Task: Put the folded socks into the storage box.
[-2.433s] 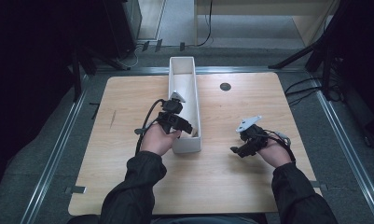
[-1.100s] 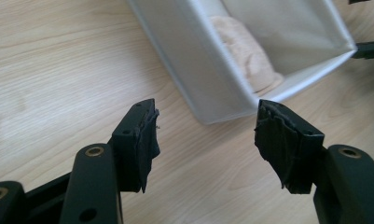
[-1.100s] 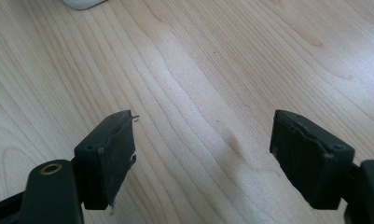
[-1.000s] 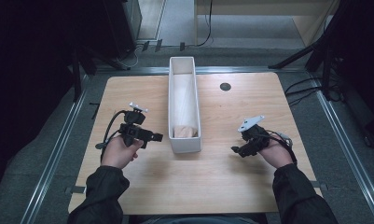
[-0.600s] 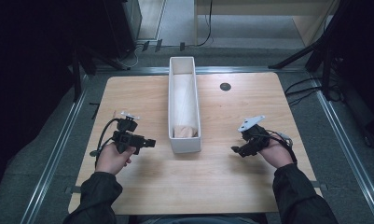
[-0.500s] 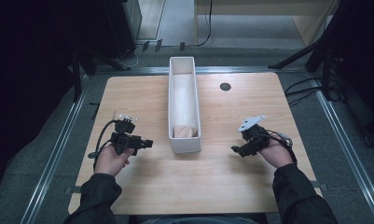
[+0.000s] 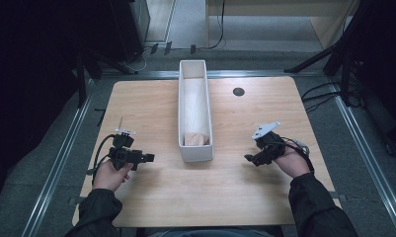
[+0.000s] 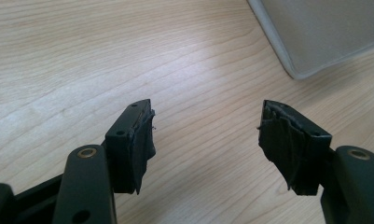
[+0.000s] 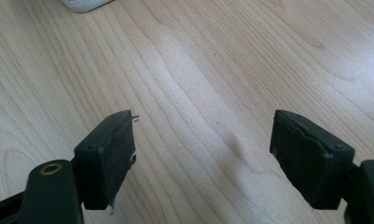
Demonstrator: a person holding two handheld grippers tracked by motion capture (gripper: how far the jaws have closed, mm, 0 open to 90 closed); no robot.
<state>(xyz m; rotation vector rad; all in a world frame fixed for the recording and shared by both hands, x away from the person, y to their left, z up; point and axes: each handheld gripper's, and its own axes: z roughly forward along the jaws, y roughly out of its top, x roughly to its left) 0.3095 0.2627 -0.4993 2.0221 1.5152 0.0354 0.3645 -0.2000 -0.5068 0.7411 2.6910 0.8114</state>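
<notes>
Now left claw (image 7: 147, 158) agape, jaws just widened, nothing between, low over bare wooden surface (image 7: 151, 106). Right claw (image 7: 249, 159) likewise agape, empty, facing inward. Between both claws, well apart from each: long white tray (image 7: 181, 111), a pale tan object (image 7: 195, 139) lying at its near end.

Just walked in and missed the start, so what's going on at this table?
A person sits at a wooden table with a two-jaw gripper in each hand. A long white bin stands in the middle, with a pale beige item lying at its near end. The left gripper is off to the bin's left, jaws apart with nothing between them, having just opened a little wider. The right gripper rests to the bin's right, also open and empty.
</notes>
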